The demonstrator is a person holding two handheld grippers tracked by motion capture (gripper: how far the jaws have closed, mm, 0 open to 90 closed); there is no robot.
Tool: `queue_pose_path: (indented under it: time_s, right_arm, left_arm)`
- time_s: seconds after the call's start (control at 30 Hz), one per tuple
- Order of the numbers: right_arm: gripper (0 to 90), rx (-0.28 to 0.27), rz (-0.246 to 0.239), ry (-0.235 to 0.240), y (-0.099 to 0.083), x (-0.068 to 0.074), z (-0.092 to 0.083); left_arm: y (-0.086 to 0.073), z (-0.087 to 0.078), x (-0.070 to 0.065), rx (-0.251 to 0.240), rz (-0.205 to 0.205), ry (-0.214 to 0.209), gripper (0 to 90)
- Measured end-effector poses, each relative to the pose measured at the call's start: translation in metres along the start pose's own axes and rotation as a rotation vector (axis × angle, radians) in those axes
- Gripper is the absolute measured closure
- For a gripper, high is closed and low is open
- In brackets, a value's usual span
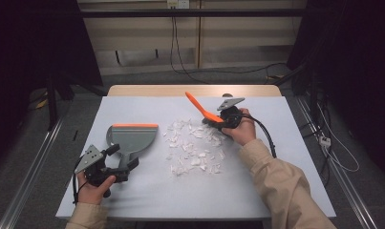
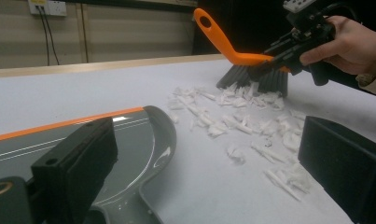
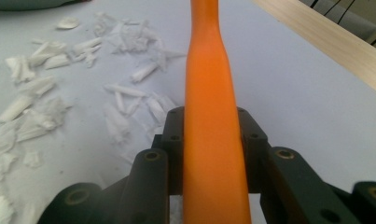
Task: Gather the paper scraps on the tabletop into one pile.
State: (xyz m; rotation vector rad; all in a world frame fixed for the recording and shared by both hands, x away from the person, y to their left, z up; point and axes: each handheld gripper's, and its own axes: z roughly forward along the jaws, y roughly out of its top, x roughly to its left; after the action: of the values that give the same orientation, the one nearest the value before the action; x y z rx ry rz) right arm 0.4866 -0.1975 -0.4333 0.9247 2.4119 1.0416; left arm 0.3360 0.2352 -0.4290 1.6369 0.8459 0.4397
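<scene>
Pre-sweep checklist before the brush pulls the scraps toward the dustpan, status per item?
1. Right gripper shut on the brush handle: ok, the orange handle sits clamped between its jaws in the right gripper view.
2. Bristles down at the far edge of the paper scraps: ok.
3. Dustpan on the table, beside the scraps: ok.
4. Dustpan's orange lip turned toward the scraps: not ok, it faces the far edge of the table.
5. Left gripper clamped on the dustpan handle: cannot tell; its jaws stand apart in the left gripper view.
</scene>
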Motion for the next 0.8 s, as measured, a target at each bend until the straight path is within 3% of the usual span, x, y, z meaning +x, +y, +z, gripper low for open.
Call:
queue_pose_path:
  time_s: [0.17, 0.23, 0.3, 0.37, 0.53, 0.8]
  right_arm:
    - [70.9, 0.0, -0.057, 0.041, -0.001, 0.019, -0.006]
    - [71.2, -0.022, -0.041, 0.078, -0.002, 0.025, -0.011]
    - [71.2, -0.036, -0.059, 0.102, 0.001, 0.031, -0.018]
    - [71.2, -0.055, -0.088, 0.083, 0.004, 0.035, -0.024]
    - [71.1, -0.114, -0.058, 0.035, 0.01, 0.024, -0.03]
    - [71.1, -0.101, -0.044, -0.053, 0.008, 0.001, -0.011]
  left_arm:
    - [0.001, 0.001, -0.002, 0.001, 0.009, -0.008, 4.2]
    - [0.001, 0.001, -0.004, 0.003, 0.013, -0.009, 4.2]
    - [0.001, 0.001, -0.005, 0.003, 0.014, -0.01, 4.2]
    - [0.001, 0.001, -0.006, 0.006, 0.019, -0.011, 4.2]
    - [0.0, -0.002, -0.007, 0.004, 0.02, -0.01, 4.2]
    - [-0.001, -0.002, -0.005, 0.004, 0.013, -0.013, 4.2]
